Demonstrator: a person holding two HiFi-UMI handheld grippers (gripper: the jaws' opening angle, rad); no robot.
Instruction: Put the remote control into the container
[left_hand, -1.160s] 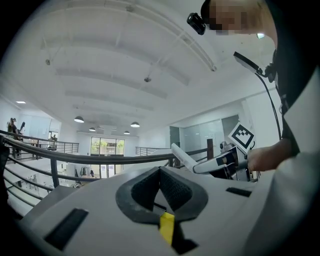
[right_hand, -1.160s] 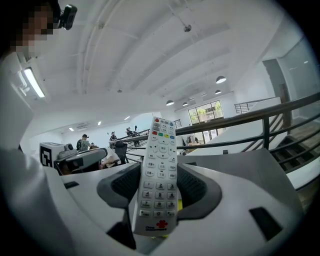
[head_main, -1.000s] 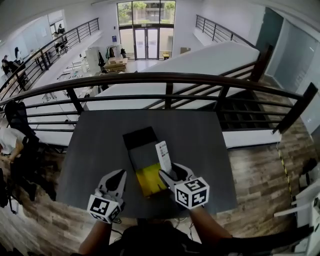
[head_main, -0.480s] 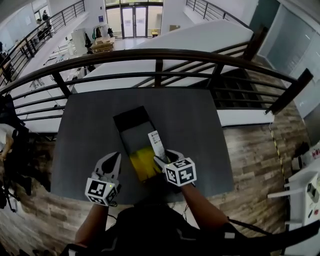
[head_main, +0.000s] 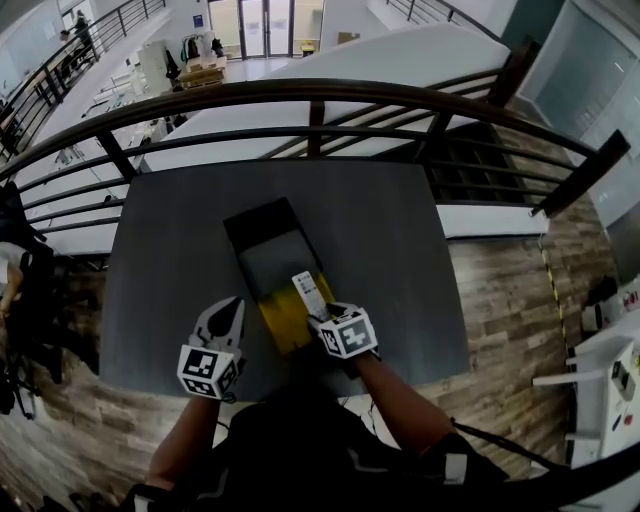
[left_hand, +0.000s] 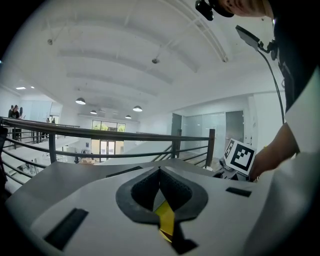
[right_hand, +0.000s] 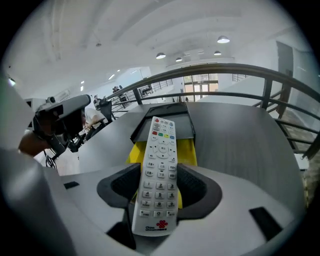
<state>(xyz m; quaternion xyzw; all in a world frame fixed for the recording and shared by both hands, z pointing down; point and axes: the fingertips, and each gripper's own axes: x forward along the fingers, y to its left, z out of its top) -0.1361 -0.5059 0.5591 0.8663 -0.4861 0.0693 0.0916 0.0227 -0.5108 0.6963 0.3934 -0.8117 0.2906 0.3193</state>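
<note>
Nearest the person, the right gripper (head_main: 320, 320) is clamped on the lower half of the remote (head_main: 309, 293), which hangs just above the yellow near end of the container (head_main: 272, 262). The remote's long axis runs along the container's length, buttons up, tip toward its dark far end, so a straight lowering should do. The left gripper (head_main: 226, 318), jaws together and seemingly empty, is just left of the container.

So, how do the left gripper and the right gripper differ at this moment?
The right gripper is shut on the remote control; the left gripper is shut on nothing. The right one is over the yellow end of the container; the left one is beside it. Both point forward.
</note>
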